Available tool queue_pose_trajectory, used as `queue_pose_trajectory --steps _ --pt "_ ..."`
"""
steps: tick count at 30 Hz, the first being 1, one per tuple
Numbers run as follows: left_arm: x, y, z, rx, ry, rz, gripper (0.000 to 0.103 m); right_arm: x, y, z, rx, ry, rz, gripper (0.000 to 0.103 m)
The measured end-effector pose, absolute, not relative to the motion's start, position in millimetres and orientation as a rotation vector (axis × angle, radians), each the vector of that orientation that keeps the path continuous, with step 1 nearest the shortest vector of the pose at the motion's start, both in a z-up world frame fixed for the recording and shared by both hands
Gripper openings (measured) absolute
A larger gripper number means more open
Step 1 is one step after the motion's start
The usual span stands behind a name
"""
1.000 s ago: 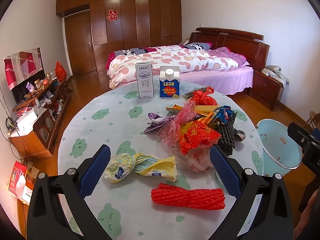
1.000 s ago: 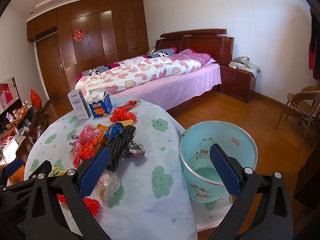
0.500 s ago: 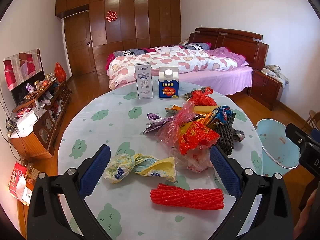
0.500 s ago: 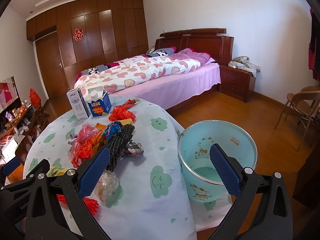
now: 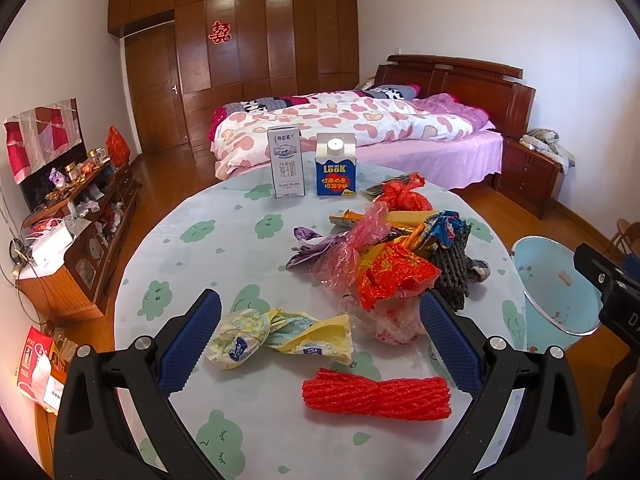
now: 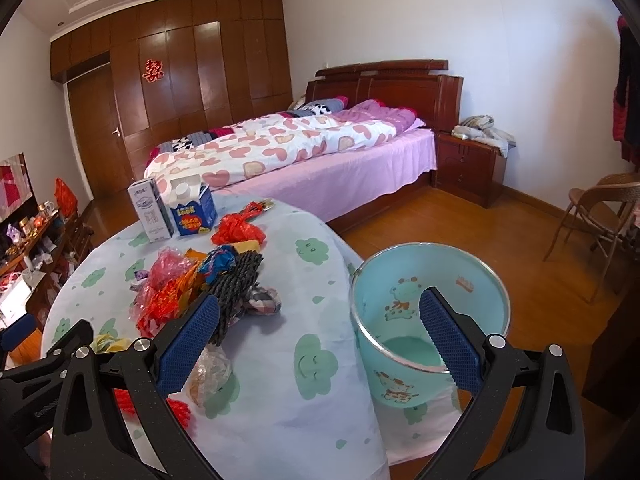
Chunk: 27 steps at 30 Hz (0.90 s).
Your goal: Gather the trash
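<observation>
Indoors, in a bedroom, two hand-held claws hover over a round bench (image 5: pixel 208 240) draped in a pale cloth printed with green clouds, where the trash lies scattered. Left claw (image 5: pixel 318 334) hangs spread wide and empty above the near edge, its blue-padded fingers (image 5: pixel 190 342) framing a crumpled yellow wrapper (image 5: pixel 280 334) and, closer in, a red foam net sleeve (image 5: pixel 376 398). Just behind sits a heap of wrappers (image 5: pixel 384 272): red and orange foil, a pink plastic bag, a clear bag, and a dark grey net sleeve (image 5: pixel 452 268) leaning against its right side. A knotted red plastic bag (image 5: pixel 402 196) lies farther back, and two cartons stand upright side by side at the far edge, a white milk carton (image 5: pixel 286 168) and a blue carton (image 5: pixel 335 170) marked LOOK.

Right claw (image 6: pixel 318 334) is also splayed open and grips nothing; it hangs between the bench's right edge and a light blue bucket (image 6: pixel 492 292) standing on the wooden floor just beside the bench. From the left wrist view the bucket's inside shows a few small specks, too small to identify. A bed (image 6: pixel 280 148) with a heart-patterned quilt fills the background
</observation>
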<state>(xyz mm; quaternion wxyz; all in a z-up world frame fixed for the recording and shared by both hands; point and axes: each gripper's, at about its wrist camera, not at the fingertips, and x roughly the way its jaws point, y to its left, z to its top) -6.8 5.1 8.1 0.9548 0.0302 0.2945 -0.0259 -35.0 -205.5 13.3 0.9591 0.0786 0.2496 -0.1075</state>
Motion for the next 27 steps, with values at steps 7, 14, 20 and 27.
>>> queue_pose_trajectory --steps 7,14,20,27 --pt "-6.0 17.4 -2.4 0.088 0.613 -0.133 0.097 -29.7 -215.5 -0.6 0.125 0.5 -0.247 0.098" --pt "-12.0 35.7 -32.4 0.134 0.675 -0.245 0.097 -22.2 -207.8 -12.1 0.104 0.556 -0.19 0.097" --pt "-3.6 33.4 -58.5 0.077 0.777 -0.332 0.092 -18.3 -197.4 -16.5 0.098 0.605 -0.129 0.08" --pt "8.5 28.5 -80.6 0.023 0.846 -0.389 0.074 -15.0 -192.9 -20.0 0.117 0.632 -0.093 0.08"
